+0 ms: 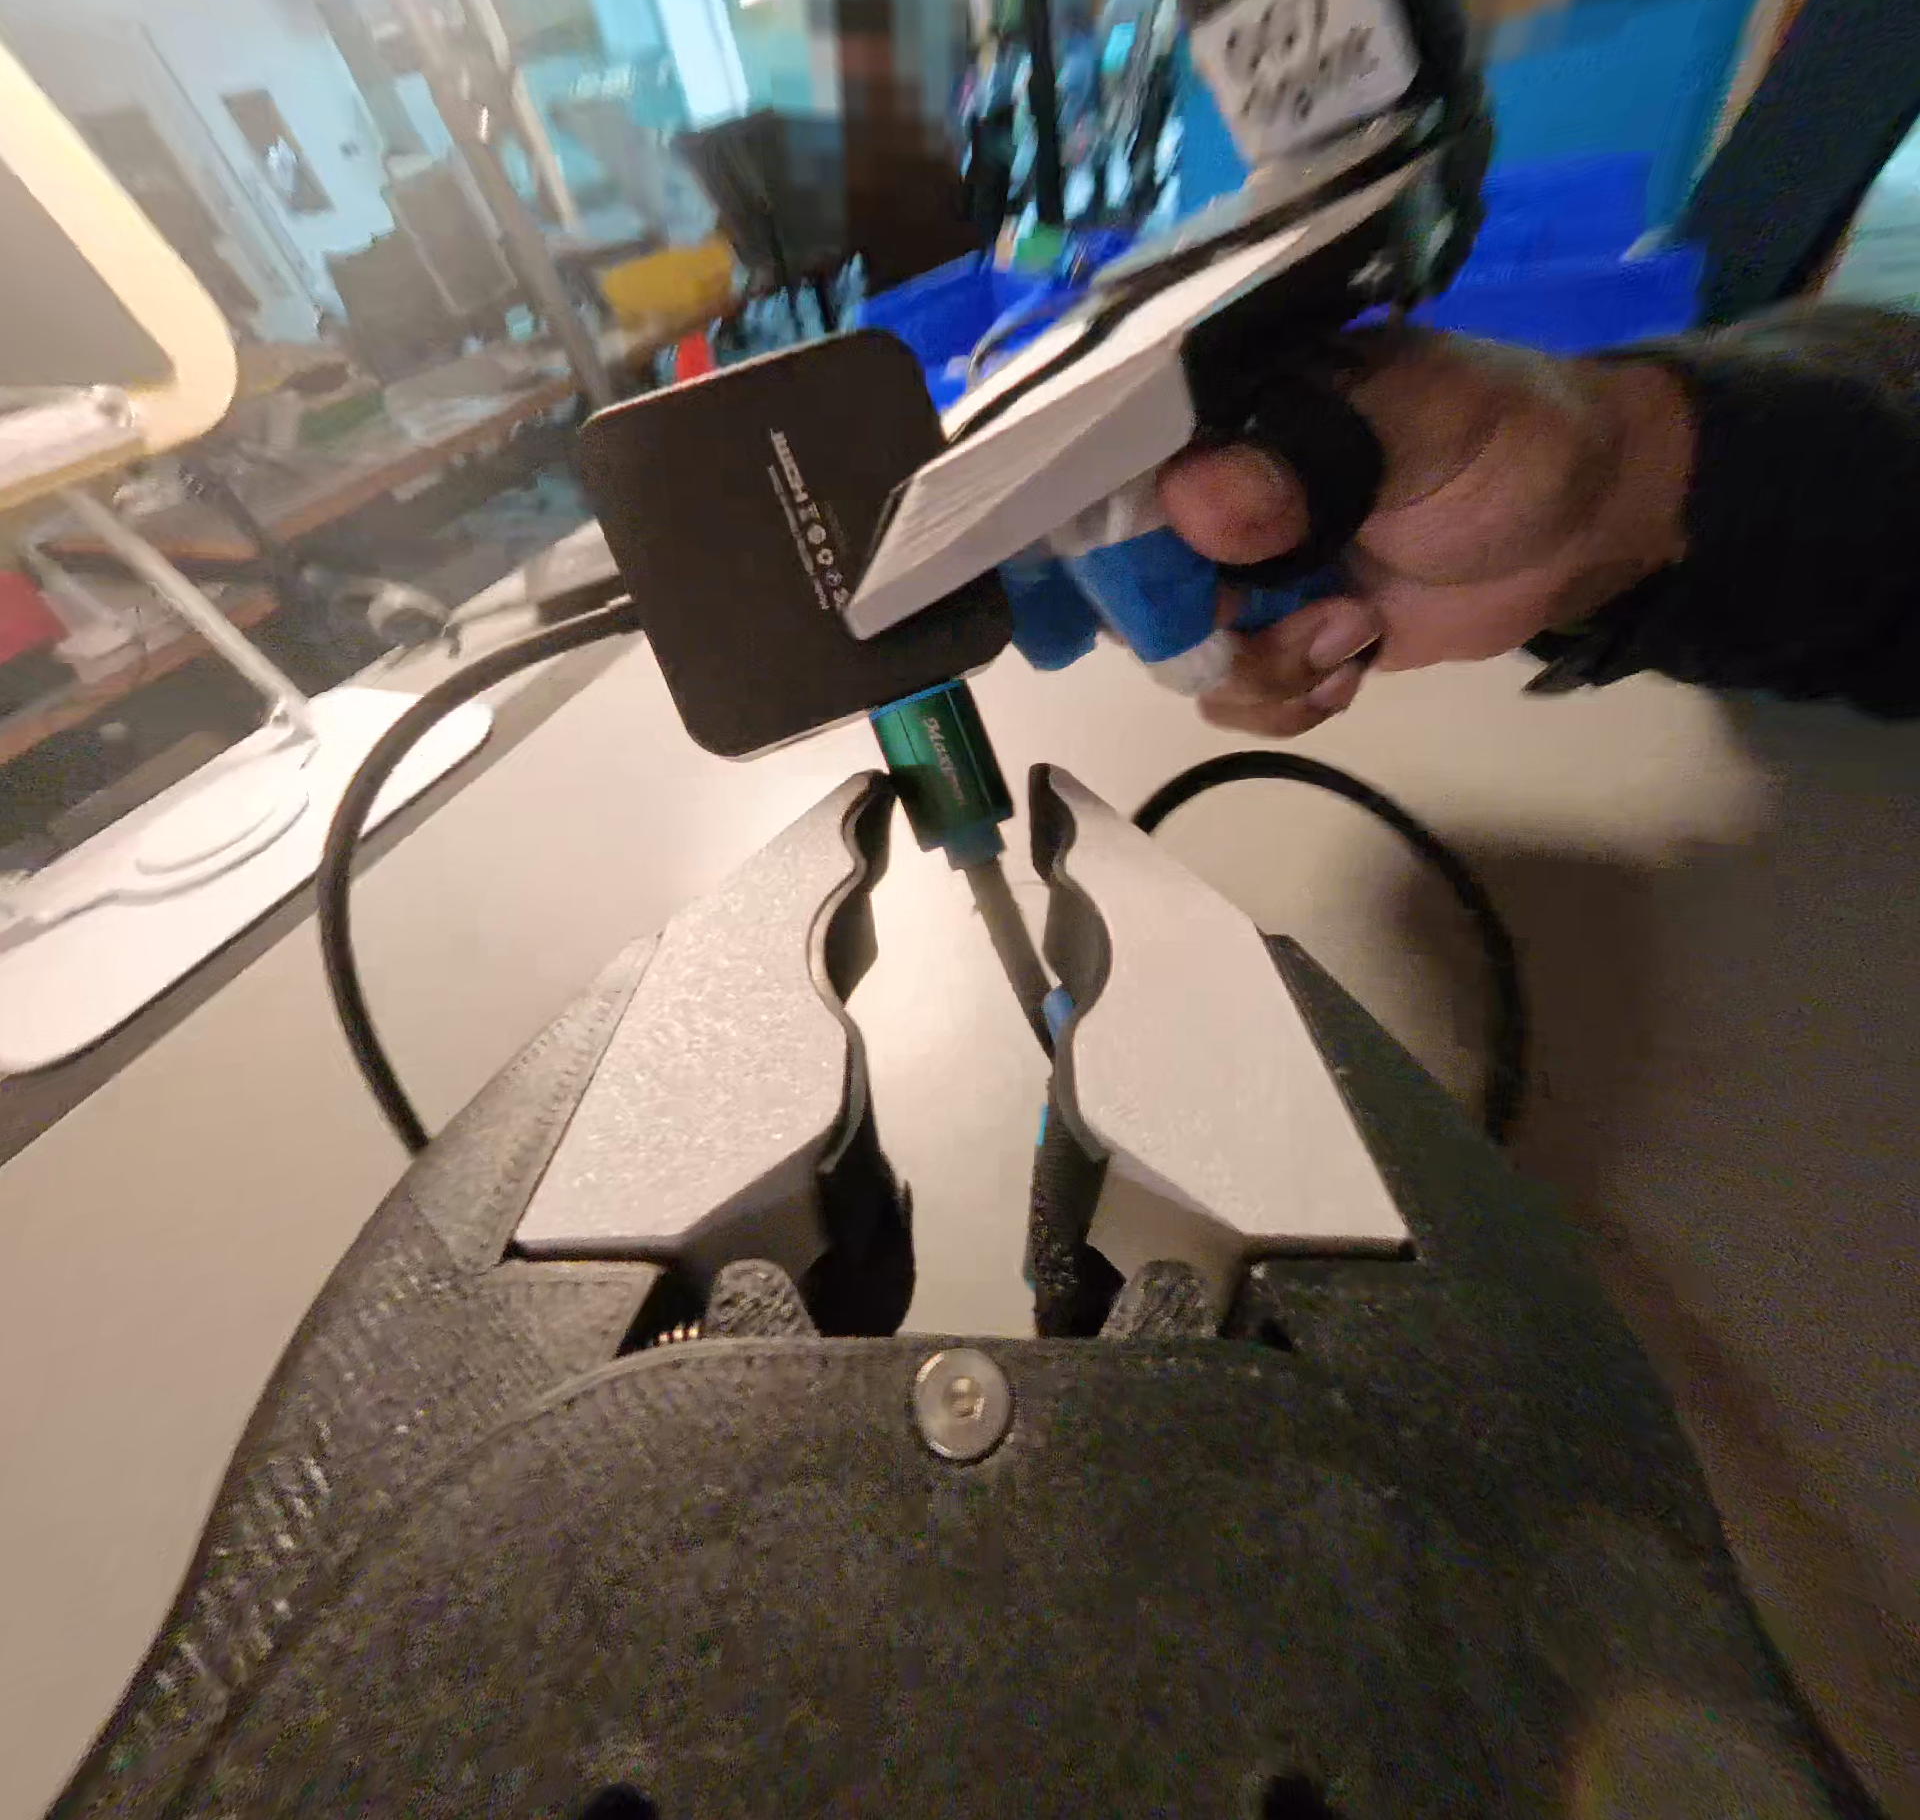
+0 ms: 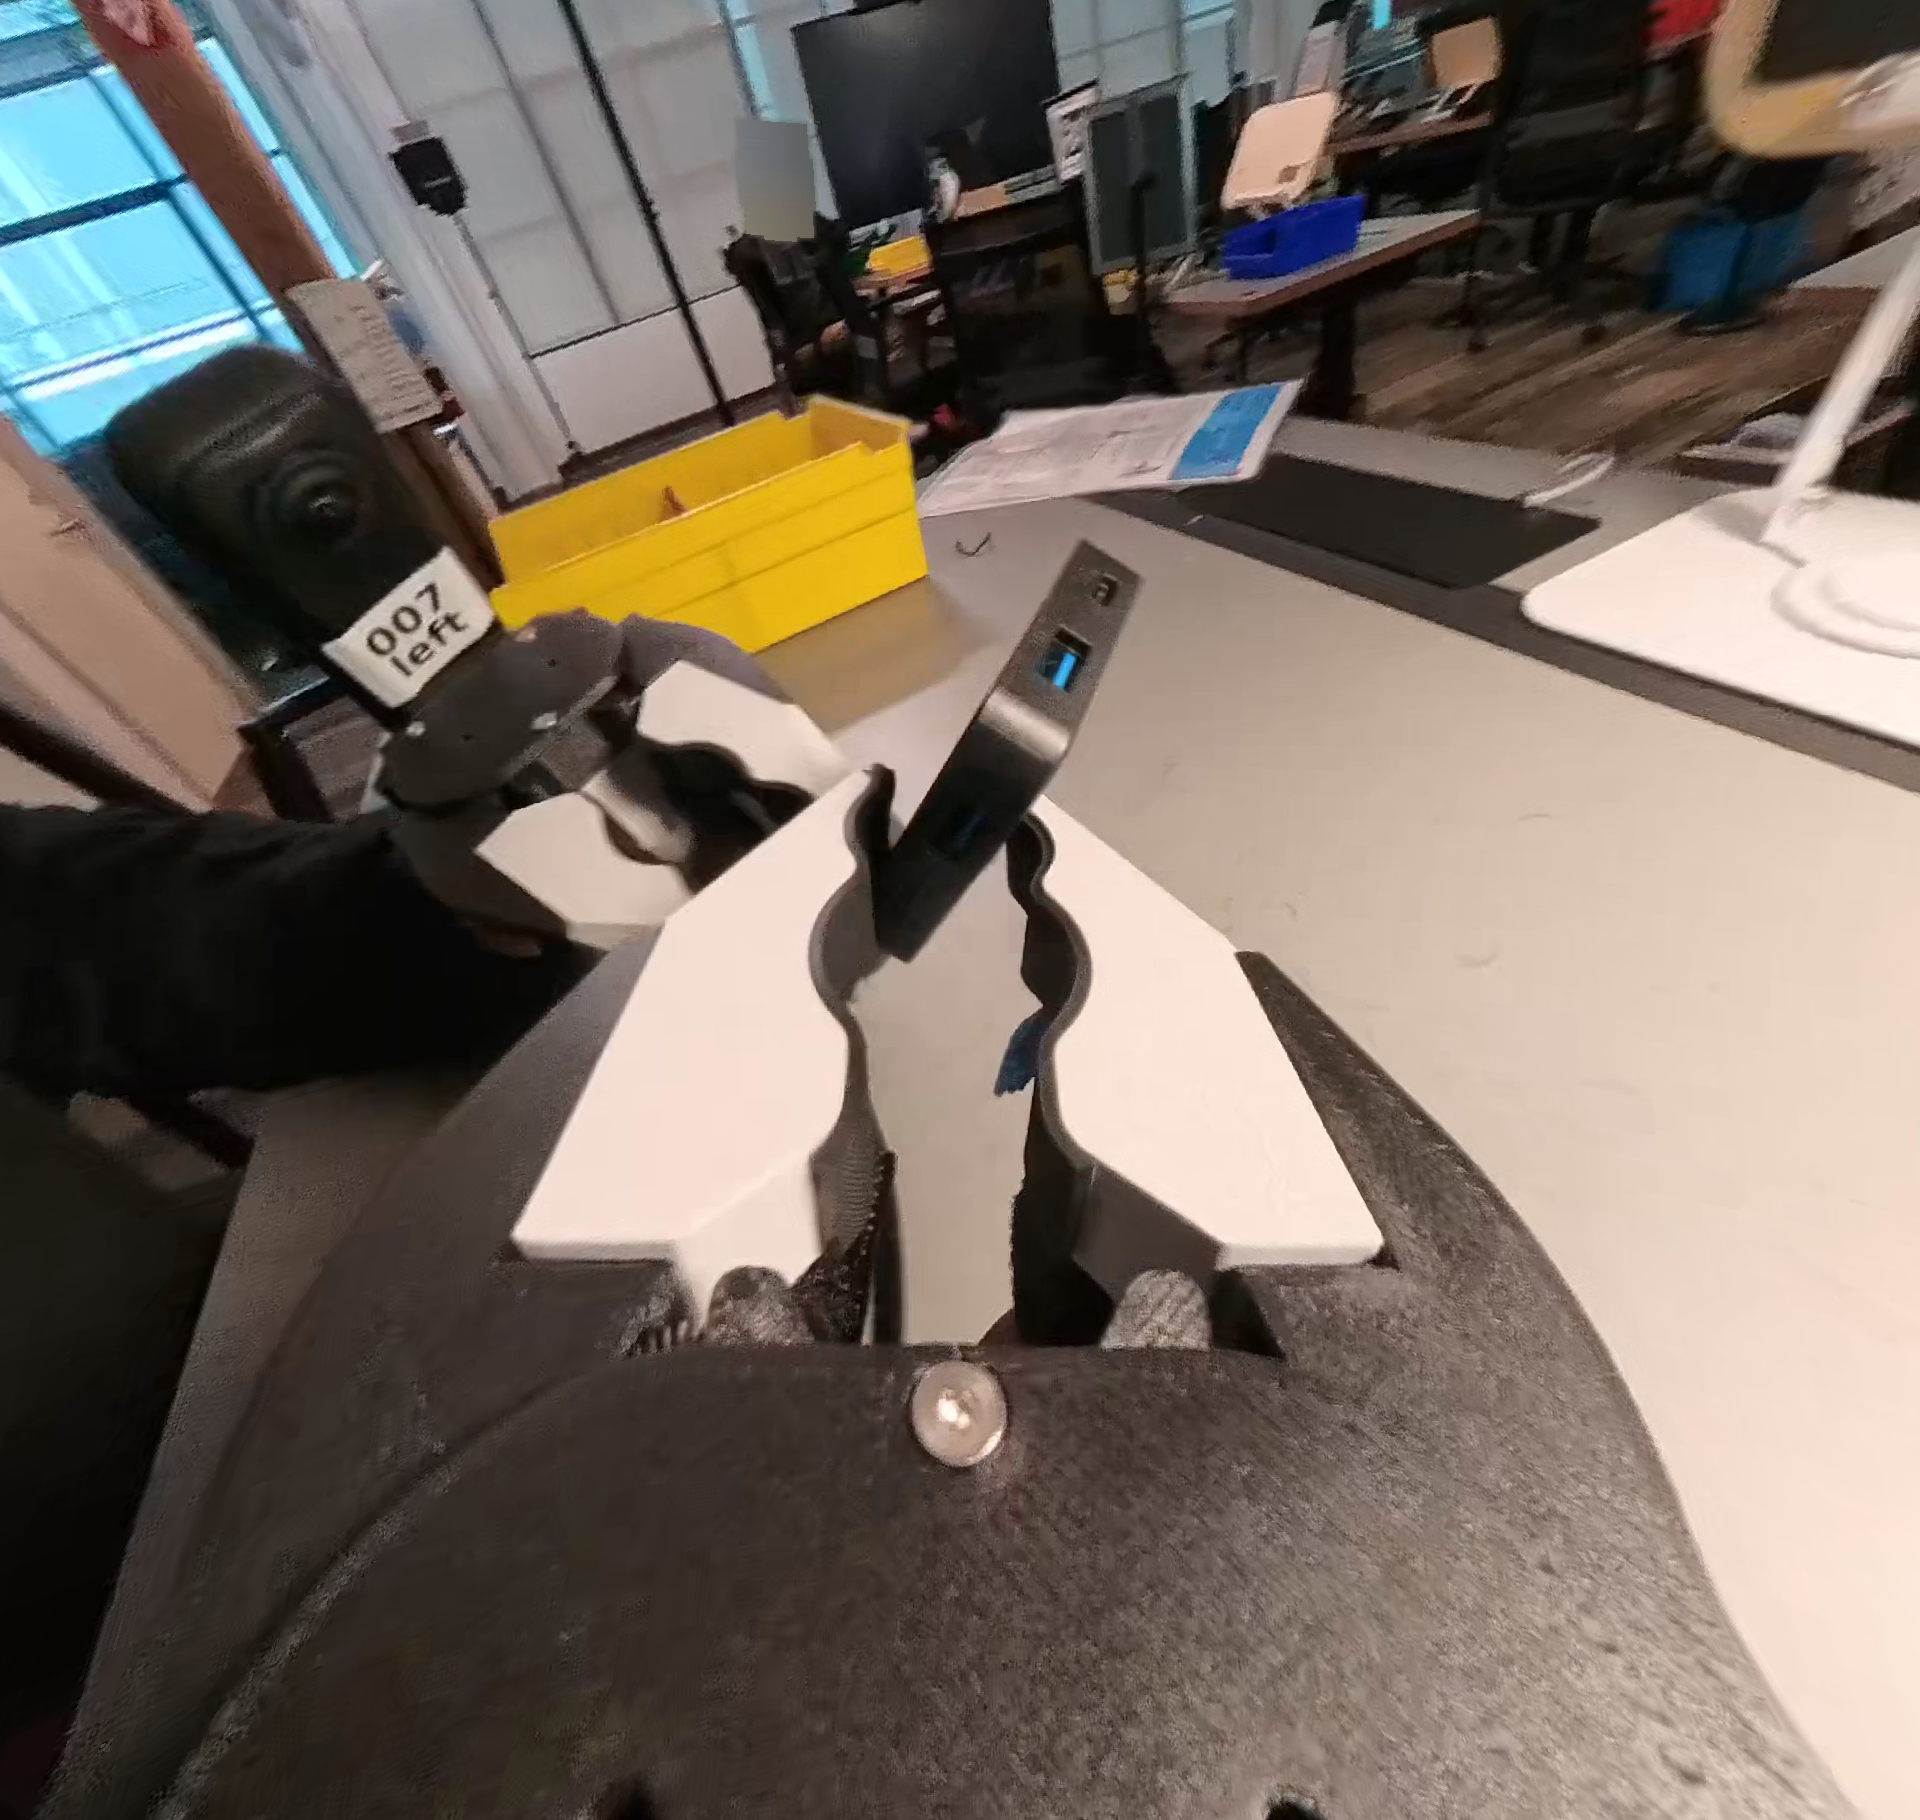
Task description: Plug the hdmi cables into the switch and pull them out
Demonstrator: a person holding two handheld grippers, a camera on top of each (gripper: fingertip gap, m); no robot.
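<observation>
The black HDMI switch (image 1: pixel 769 534) is seen just above the centre of the left wrist view, lifted clear of the pale table (image 1: pixel 312 991) and tilted. It is clamped at its right corner by the right gripper (image 1: pixel 935 565), whose white fingers (image 1: pixel 1039 461) enter from the upper right, held by a hand (image 1: pixel 1455 513) in a dark sleeve. In the right wrist view the switch (image 2: pixel 997 762) is shown edge-on at centre frame, pinched between the white fingertips, with blue ports visible along its narrow side.

A green HDMI plug (image 1: pixel 945 773) is seated in the lower edge of the switch. The plug sits between the tips of the left gripper (image 1: pixel 961 804), whose jaws are parted with gaps visible on either side of the plug; no grip is made on it. The plug's cable (image 1: pixel 1013 949) runs down between the fingers. A second black cable (image 1: pixel 353 835) loops over the table at left, from the far side of the switch.

In the right wrist view the left gripper (image 2: pixel 686 783) appears at left centre. A yellow bin (image 2: pixel 727 534) stands on the table behind it, and a white lamp base (image 2: pixel 1714 607) lies at the right edge.
</observation>
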